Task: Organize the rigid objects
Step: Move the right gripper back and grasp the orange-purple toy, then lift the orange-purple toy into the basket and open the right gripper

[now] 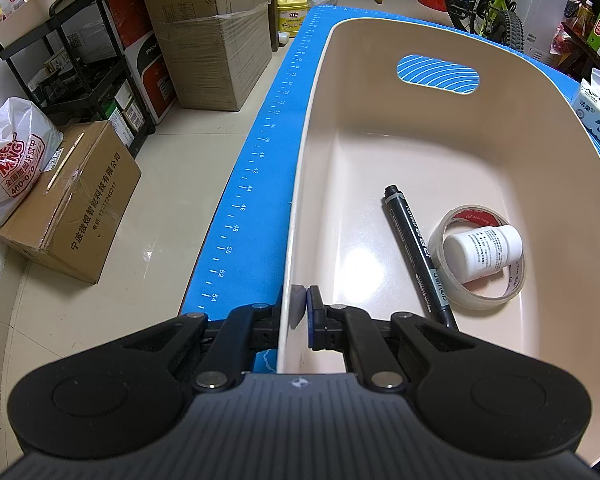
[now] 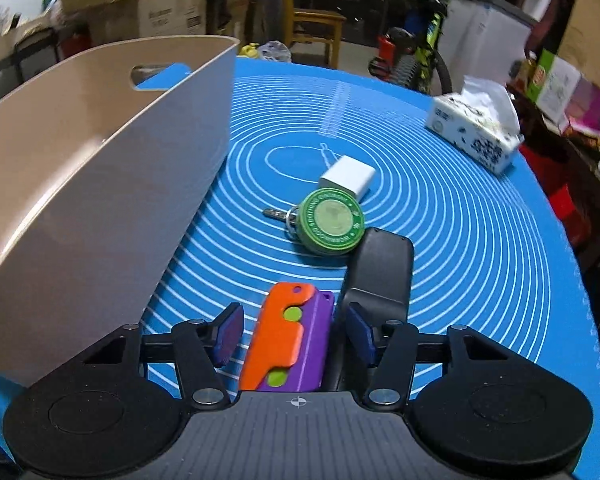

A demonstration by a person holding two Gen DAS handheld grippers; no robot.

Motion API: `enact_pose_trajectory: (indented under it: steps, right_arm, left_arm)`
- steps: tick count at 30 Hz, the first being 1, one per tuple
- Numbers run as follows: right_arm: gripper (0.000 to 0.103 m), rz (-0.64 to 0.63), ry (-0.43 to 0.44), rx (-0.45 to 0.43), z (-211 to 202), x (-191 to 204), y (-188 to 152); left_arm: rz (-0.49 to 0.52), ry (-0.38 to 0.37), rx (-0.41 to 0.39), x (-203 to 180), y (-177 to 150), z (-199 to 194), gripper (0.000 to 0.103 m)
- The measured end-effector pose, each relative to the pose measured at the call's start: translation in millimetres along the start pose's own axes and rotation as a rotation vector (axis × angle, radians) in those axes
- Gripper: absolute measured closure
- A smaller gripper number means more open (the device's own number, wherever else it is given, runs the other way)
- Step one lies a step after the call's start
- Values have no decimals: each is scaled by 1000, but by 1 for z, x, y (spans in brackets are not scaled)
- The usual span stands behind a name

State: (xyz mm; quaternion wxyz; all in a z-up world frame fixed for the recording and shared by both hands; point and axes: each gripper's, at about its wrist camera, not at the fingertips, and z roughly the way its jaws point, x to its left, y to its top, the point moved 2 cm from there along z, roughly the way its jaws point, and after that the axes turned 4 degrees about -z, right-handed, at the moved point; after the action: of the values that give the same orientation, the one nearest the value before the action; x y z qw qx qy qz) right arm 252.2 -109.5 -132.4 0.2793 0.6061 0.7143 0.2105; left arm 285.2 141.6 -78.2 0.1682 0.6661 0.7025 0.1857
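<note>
Blue mat (image 2: 440,240) with white concentric rings covers the table and fills most of the right wrist view; its ruler edge runs up the left-centre of the left wrist view. Beige bin (image 1: 380,52) takes the centre and right of the left wrist view, and the left side of the right wrist view, standing on the mat. Left gripper (image 1: 301,306), bottom centre, is clenched on the bin's near wall, one pad outside, one inside. On the bin floor, lower right of that view: black marker (image 1: 416,248) lying lengthwise, tape roll (image 1: 452,292) flat just right of it, and a white bottle (image 1: 484,252) on its side inside the roll's ring. Right gripper (image 2: 292,332), bottom centre of its view, stands released, pads apart on either side of an orange-and-purple toy knife (image 2: 288,344) that lies on the mat; left pad clearly clear of it. Black remote (image 2: 380,276) lies just right of the toy, beside the right pad. Above centre: green round tin (image 2: 332,220), with a key (image 2: 274,213) at its left and a white charger block (image 2: 348,178) just behind. Tissue pack (image 2: 472,136) upper right.
</note>
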Motion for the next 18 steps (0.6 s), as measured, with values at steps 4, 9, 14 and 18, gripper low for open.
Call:
enact_pose_trajectory:
  steps: [4,9,14,18]
  right_arm:
    - [41,-68,-29,-8,-1,14,-4]
    - [46,-123,-54,-13,5,17,-4]
    - [53,-137,-25,-22,7,13,-5]
    - [54,-78,11,-20,8,4,-4]
  left_arm:
    - [0,0,0,0,0,0,94]
    - [0,0,0,0,0,0,94]
    - [0,0,0,0,0,0,94]
    - [0,0,0,0,0,0,94]
